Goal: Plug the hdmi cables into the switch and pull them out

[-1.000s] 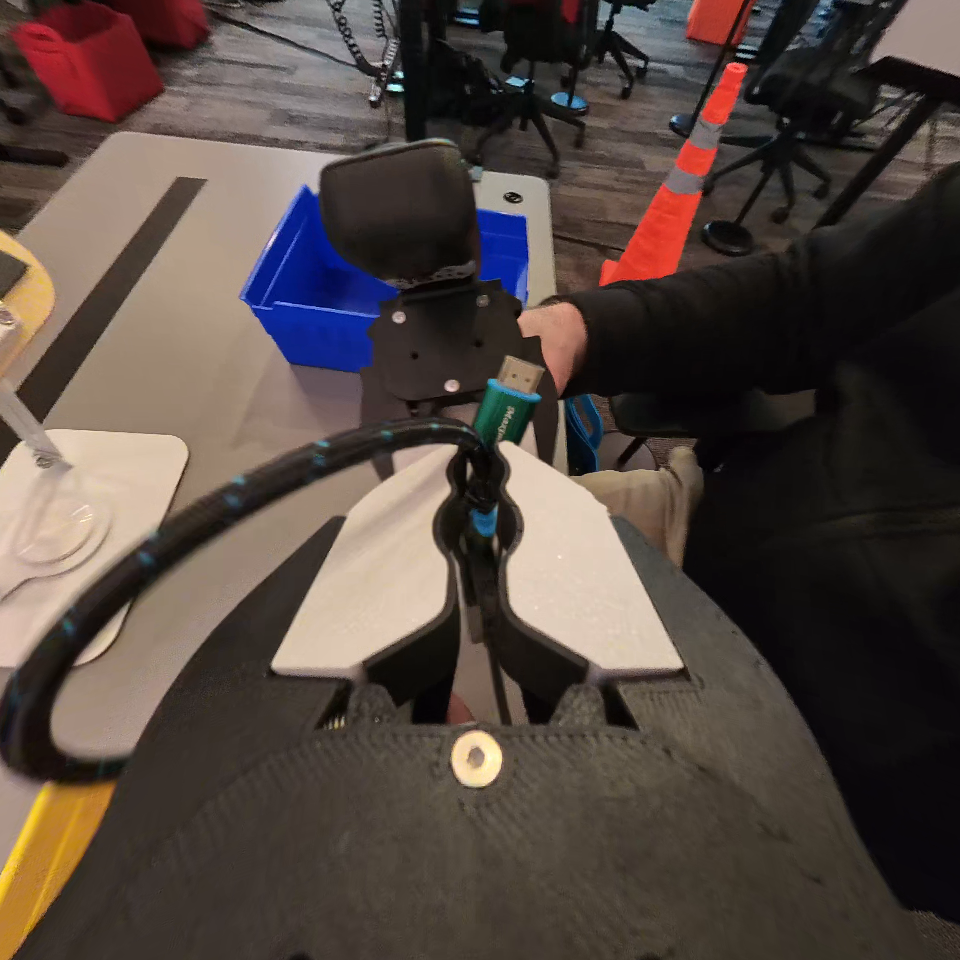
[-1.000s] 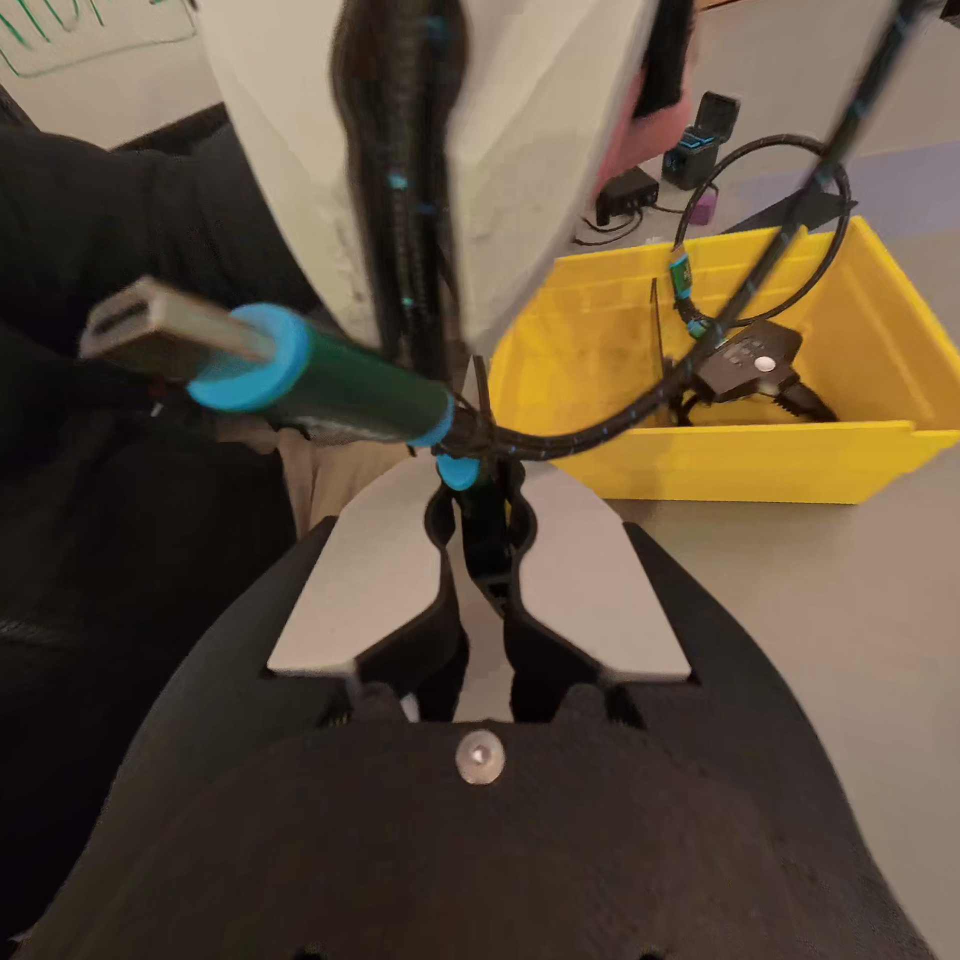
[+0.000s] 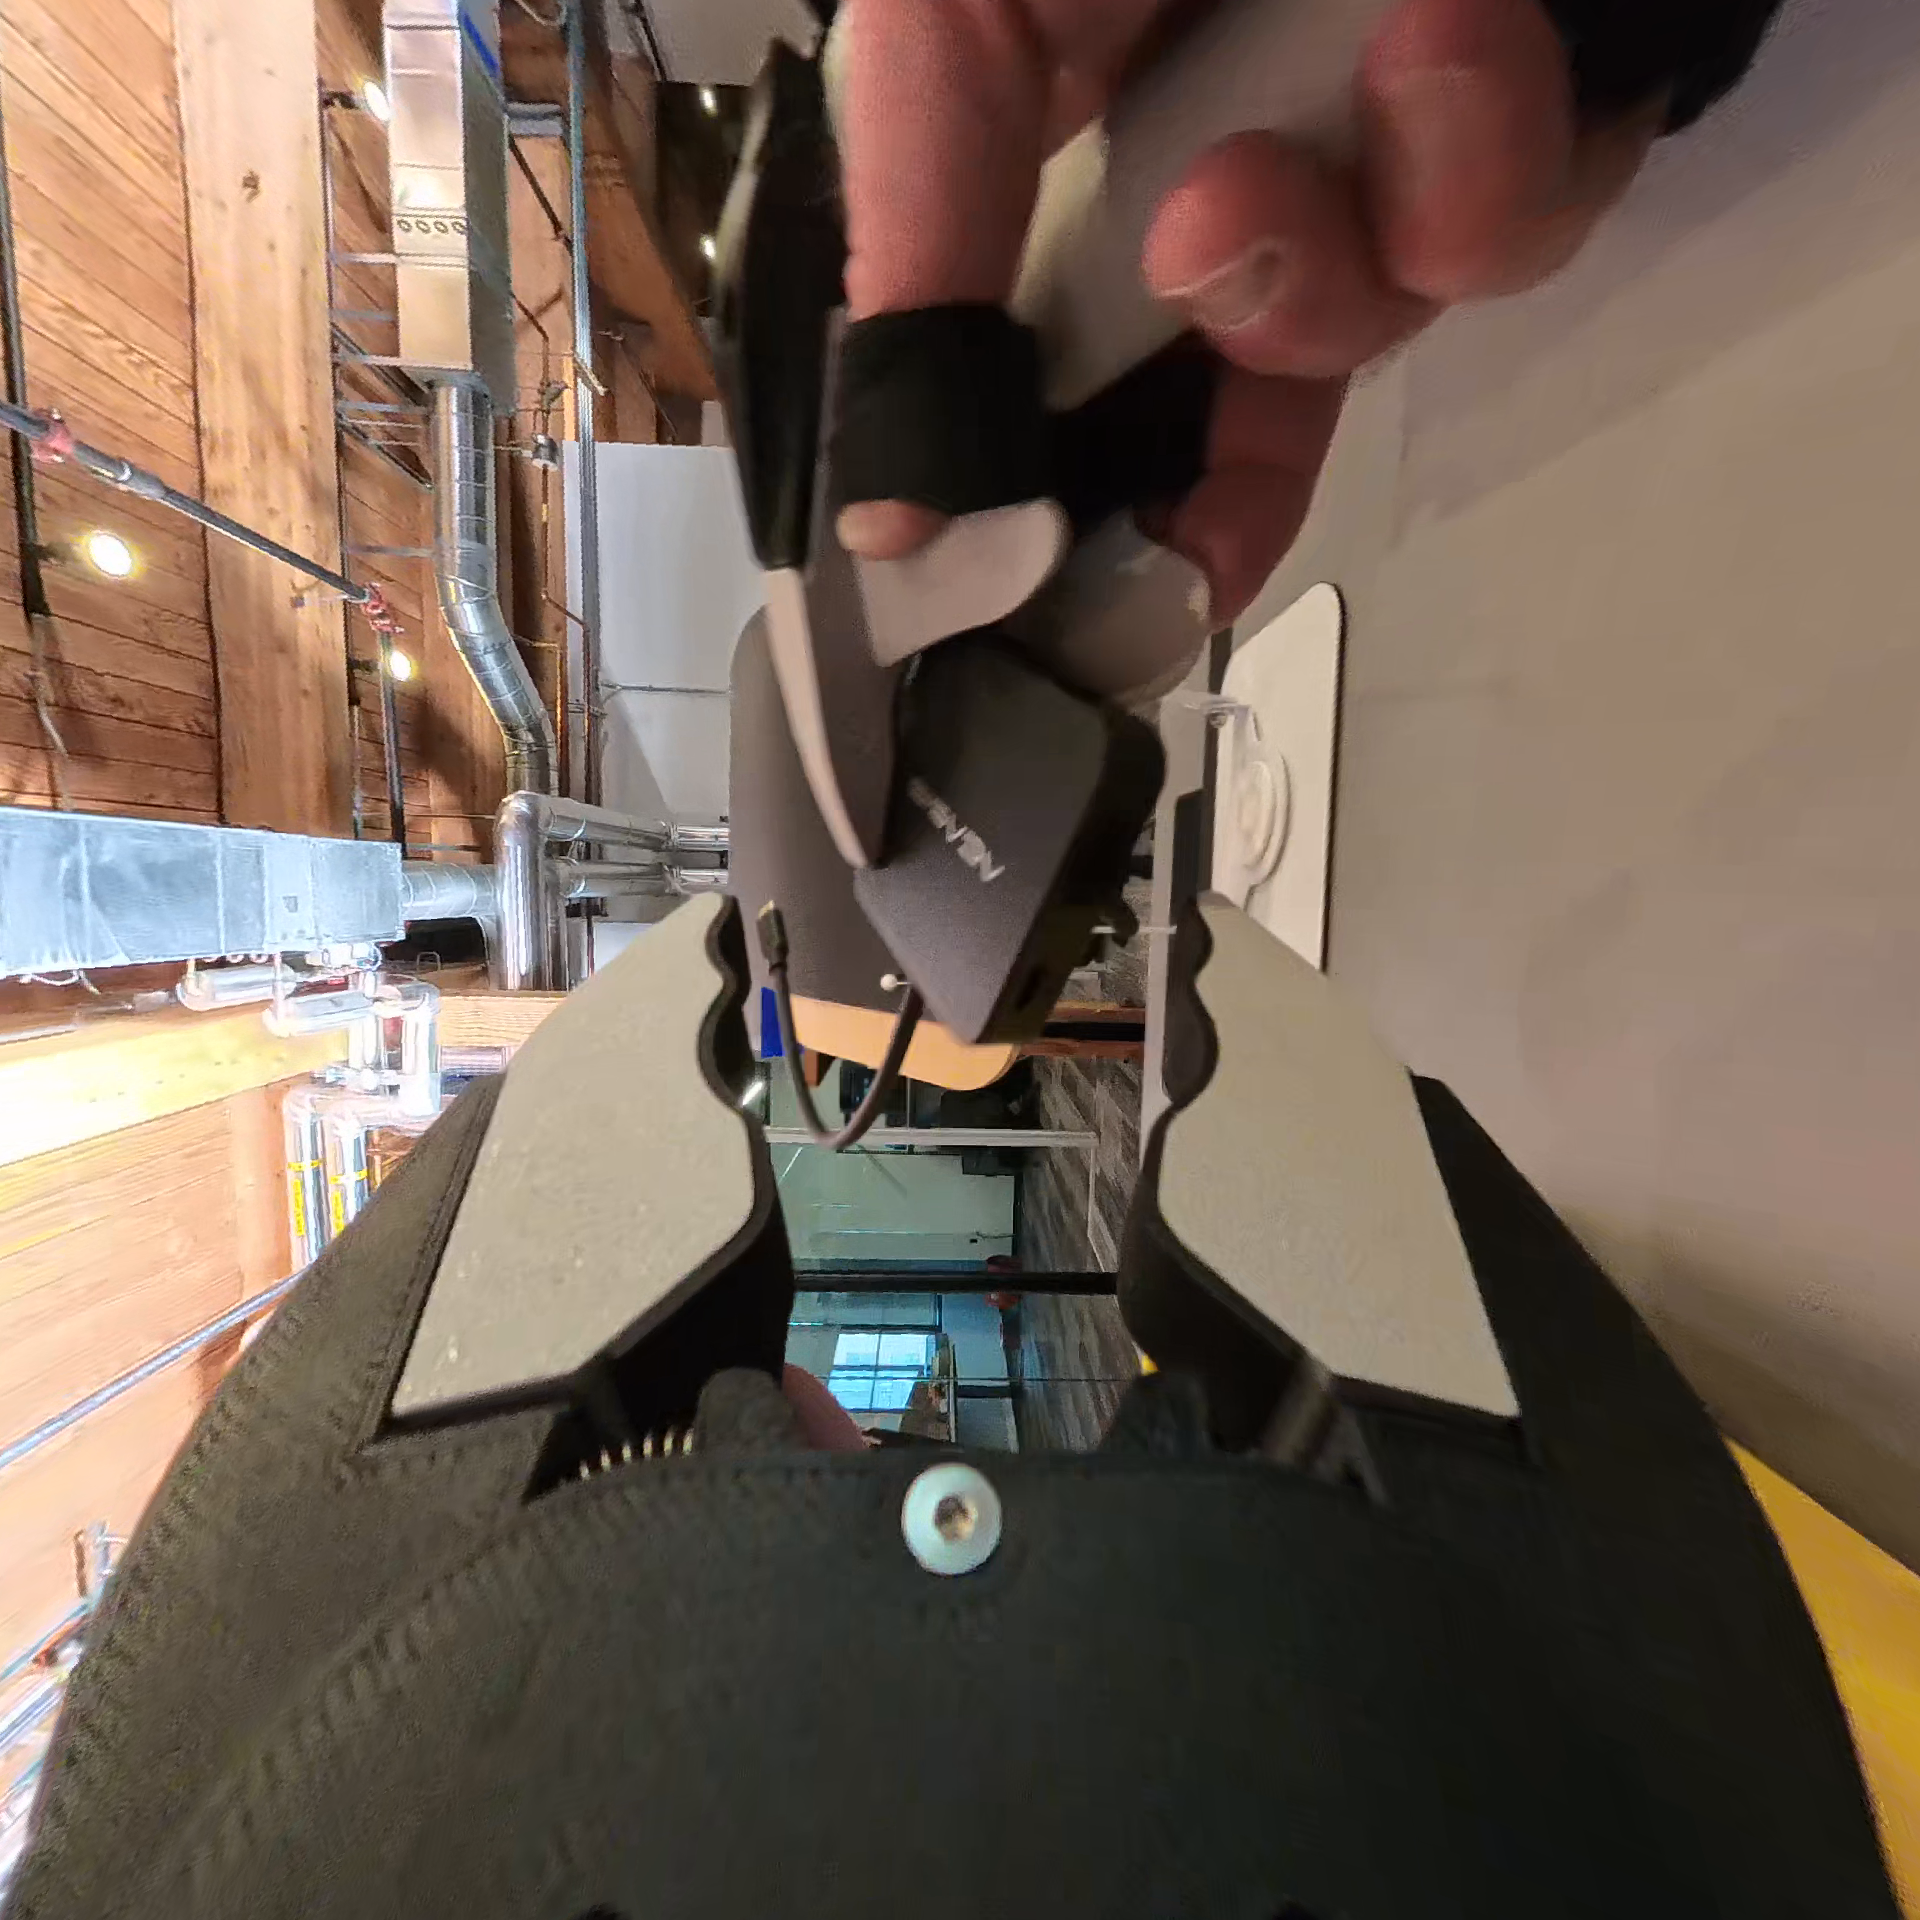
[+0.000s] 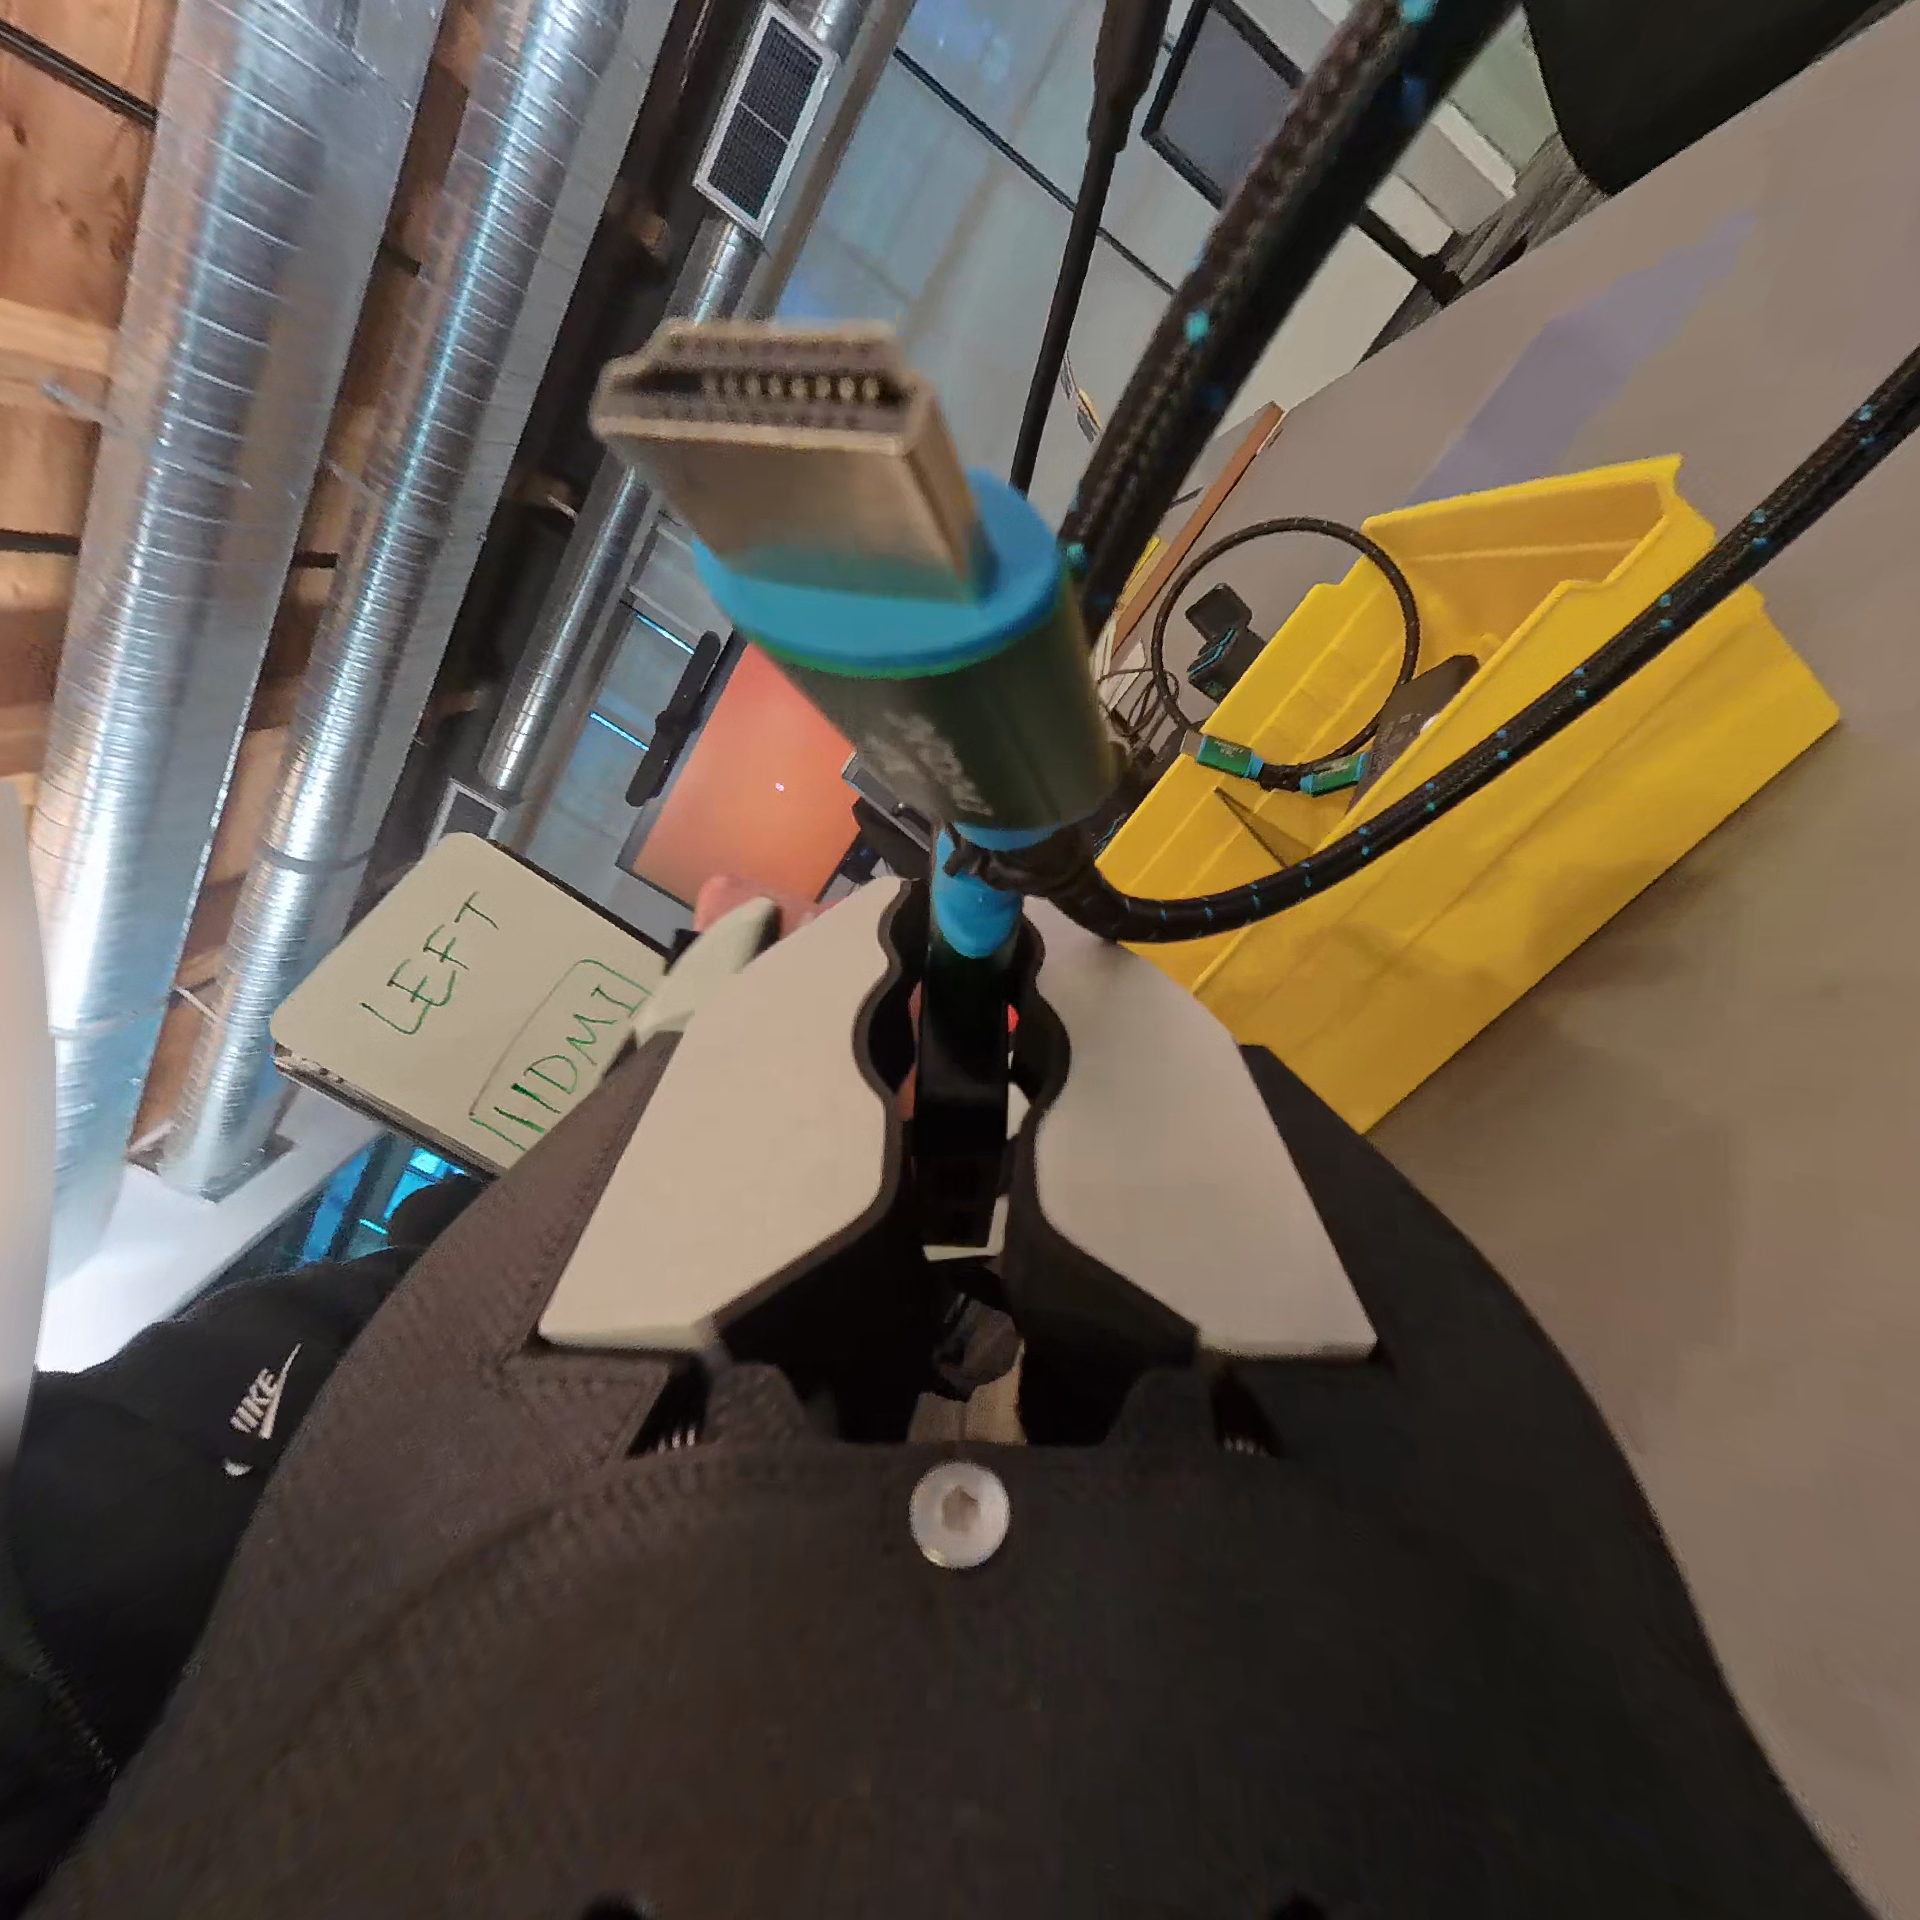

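While the left gripper (image 3: 956, 997) jaws stand spread and empty, a hand (image 3: 1195, 208) holds the dark switch (image 3: 997, 852) just beyond them. Right gripper (image 4: 961, 997) jaws pinch an HDMI cable (image 4: 1299, 873); its plug (image 4: 894, 603) points upward, yellow bin (image 4: 1455, 883) on the bench (image 4: 1662, 1143) behind.

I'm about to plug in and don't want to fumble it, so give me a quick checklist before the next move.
1. Right hand-held gripper grips the HDMI cable: ok, shut on it just behind the plug.
2. Plug tip bare and unblocked: ok.
3. Left hand-held gripper holds the switch: not ok; its jaws are open and empty, with the switch just past the tips.
4. Switch port faces the plug: cannot tell, the view is blurred.
5. Cable slack: looks ok, it runs loosely towards the yellow bin.
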The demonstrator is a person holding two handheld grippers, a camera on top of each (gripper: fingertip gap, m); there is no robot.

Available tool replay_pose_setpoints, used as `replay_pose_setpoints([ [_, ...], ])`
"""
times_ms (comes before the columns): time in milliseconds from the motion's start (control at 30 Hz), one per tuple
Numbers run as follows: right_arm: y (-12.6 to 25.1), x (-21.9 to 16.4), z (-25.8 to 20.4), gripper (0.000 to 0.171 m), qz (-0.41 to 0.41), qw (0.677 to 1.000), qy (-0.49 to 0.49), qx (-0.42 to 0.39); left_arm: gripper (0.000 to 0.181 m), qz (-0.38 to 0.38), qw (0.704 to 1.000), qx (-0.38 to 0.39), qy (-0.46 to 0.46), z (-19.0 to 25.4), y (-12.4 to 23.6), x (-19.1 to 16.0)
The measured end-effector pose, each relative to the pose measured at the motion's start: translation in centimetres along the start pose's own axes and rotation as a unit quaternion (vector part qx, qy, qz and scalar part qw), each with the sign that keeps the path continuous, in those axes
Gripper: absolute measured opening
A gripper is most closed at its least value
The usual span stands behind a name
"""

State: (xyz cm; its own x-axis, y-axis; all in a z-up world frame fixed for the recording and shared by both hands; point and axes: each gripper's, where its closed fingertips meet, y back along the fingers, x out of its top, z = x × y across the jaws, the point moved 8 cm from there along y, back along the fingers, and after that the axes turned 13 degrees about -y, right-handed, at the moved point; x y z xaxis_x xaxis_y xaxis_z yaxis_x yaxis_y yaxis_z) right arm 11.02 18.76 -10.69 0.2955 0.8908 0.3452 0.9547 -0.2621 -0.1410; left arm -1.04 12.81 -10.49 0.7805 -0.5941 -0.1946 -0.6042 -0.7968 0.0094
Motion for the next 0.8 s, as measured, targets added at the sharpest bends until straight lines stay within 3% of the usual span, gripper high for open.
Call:
replay_pose_setpoints([
  [100, -0.7, -0.8, 0.1, 0.013, -0.01, 1.0, -0.017, 0.004, 0.063, -0.035, 0.999, 0.026, -0.014, 1.1, -0.8, -0.2],
  [267, -1.6, -1.7, 0.7, 0.019, -0.014, 0.999, -0.05, -0.001, 0.022, -0.036, 0.996, 0.084, -0.016, 1.2, -0.3, -0.6],
  [467, -0.6, -0.7, 0.1, 0.032, -0.016, 0.999, -0.039, 0.017, 0.014, -0.035, 0.996, 0.07, 0.044, 0.7, 0.1, -2.2],
  [567, 0.7, 0.1, -0.8, 0.033, -0.028, 0.999, 0.044, -0.006, 0.014, -0.03, 0.995, 0.049, 0.083, -0.3, 0.3, -3.6],
  [633, 1.5, 0.4, -2.2, 0.025, -0.04, 0.988, 0.145, -0.02, 0.014, -0.002, 0.996, 0.021, 0.092, -0.6, 0.6, -4.3],
  [700, 1.9, 0.2, -3.6, 0.015, -0.062, 0.949, 0.291, -0.103, 0.013, 0.021, 0.993, 0.006, 0.119, -1.1, 1.1, -4.9],
  [800, 1.5, -1.4, -5.7, 0.013, -0.106, 0.829, 0.51, -0.201, 0.013, 0.066, 0.987, -0.012, 0.146, -2.1, 1.9, -5.1],
])
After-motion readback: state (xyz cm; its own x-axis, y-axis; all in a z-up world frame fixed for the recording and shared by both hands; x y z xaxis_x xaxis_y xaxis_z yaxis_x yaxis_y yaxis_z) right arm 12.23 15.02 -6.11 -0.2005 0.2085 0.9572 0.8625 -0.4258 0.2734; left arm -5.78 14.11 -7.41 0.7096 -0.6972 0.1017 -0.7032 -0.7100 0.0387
